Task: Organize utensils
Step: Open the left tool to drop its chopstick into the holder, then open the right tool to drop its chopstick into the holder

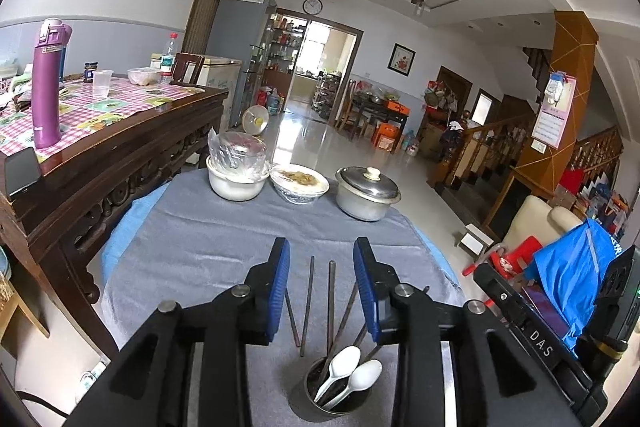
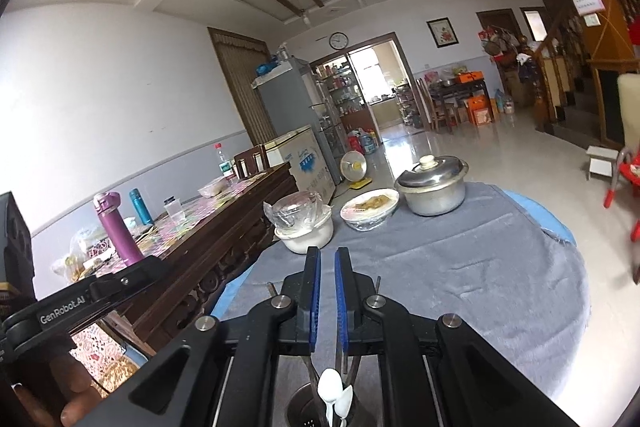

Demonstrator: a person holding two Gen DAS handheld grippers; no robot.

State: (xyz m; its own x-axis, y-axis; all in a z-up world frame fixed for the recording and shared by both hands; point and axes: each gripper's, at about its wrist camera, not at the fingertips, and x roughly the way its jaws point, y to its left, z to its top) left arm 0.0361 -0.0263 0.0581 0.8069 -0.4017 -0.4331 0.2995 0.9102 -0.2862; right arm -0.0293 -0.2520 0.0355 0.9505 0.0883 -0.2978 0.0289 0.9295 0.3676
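A metal utensil cup (image 1: 326, 401) stands on the grey cloth (image 1: 224, 227) near the front edge. It holds two white plastic spoons (image 1: 344, 363) and several dark chopsticks (image 1: 331, 303) that lean outward. My left gripper (image 1: 322, 251) is open, its blue pads either side of the chopstick tops, above the cup. My right gripper (image 2: 325, 257) hovers over the same cup (image 2: 304, 409), its blue pads a narrow gap apart with nothing visible between them. The spoons (image 2: 332, 393) show below it.
At the table's far edge stand a white bowl with a wrapped pot (image 1: 236, 169), a covered plate of food (image 1: 299, 182) and a lidded metal pot (image 1: 366, 193). A dark wooden table (image 1: 120, 155) with a purple bottle (image 1: 47, 83) stands to the left.
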